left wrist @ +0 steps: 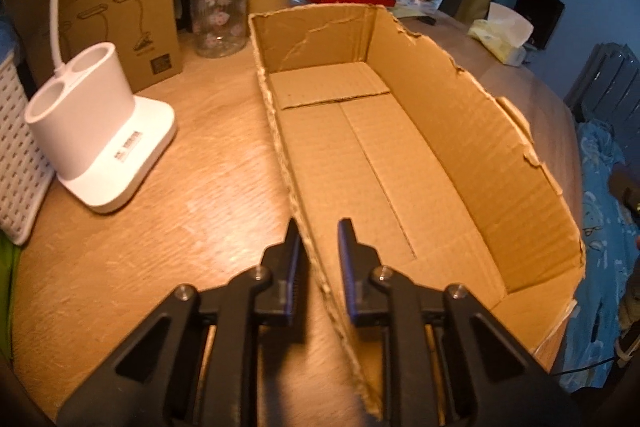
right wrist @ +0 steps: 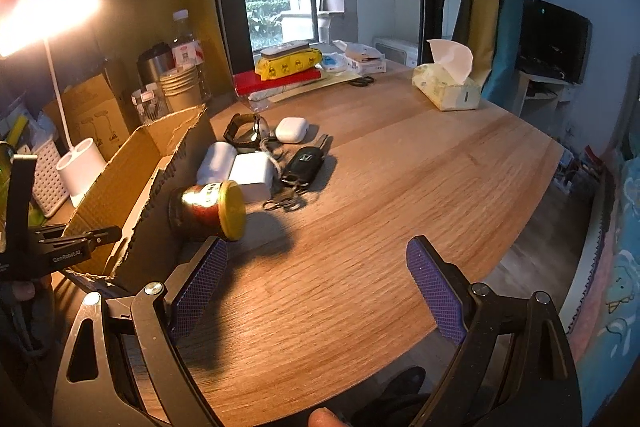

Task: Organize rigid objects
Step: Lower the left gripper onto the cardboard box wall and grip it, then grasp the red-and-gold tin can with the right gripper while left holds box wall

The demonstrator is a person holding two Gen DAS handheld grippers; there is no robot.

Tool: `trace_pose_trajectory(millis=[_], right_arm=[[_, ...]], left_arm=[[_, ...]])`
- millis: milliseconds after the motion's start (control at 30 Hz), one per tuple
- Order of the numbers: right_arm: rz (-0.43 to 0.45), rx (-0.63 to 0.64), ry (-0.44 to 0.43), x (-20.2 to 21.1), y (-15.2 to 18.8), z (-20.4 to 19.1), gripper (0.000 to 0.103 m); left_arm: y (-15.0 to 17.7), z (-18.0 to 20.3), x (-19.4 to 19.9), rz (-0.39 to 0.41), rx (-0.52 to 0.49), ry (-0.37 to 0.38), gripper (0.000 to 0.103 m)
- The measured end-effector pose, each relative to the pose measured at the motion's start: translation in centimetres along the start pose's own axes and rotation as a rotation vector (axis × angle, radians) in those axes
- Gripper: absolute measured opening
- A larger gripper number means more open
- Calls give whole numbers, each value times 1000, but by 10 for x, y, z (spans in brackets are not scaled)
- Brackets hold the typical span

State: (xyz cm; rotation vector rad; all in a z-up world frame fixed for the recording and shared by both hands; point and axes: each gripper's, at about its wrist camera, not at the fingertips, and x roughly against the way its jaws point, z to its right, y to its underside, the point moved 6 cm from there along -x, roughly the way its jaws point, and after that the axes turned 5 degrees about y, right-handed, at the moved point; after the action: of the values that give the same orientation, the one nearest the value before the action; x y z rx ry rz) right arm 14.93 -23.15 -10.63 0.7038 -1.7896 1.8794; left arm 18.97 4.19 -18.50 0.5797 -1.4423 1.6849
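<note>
The left gripper (left wrist: 320,231) was seen closed on the cardboard box (left wrist: 460,131) wall — one pad each side. The right gripper (right wrist: 316,263) was held wide open, empty — the jar (right wrist: 208,209) lay just beyond its left pad.

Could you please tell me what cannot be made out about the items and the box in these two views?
- Jar, right wrist view: label washed out by lamp glare.
- Cardboard box, right wrist view: its floor is hidden by its own wall.
- Left gripper, left wrist view: astride the box wall; pad contact is unclear.
- Watch, right wrist view: too small to read.
</note>
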Motion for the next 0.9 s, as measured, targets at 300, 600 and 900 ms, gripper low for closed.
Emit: trace_pose_trajectory(millis=[300, 600, 900], right_arm=[[-31, 11, -16, -13, 0, -4, 93], [-47, 25, -21, -27, -5, -11, 93], [-34, 40, -73, -34, -11, -35, 93]], left_arm=[[-5, 6, -5, 43, 16, 76, 18], [-3, -12, -1, 68, 109, 94, 11], [-1, -31, 11, 111, 170, 53, 9]])
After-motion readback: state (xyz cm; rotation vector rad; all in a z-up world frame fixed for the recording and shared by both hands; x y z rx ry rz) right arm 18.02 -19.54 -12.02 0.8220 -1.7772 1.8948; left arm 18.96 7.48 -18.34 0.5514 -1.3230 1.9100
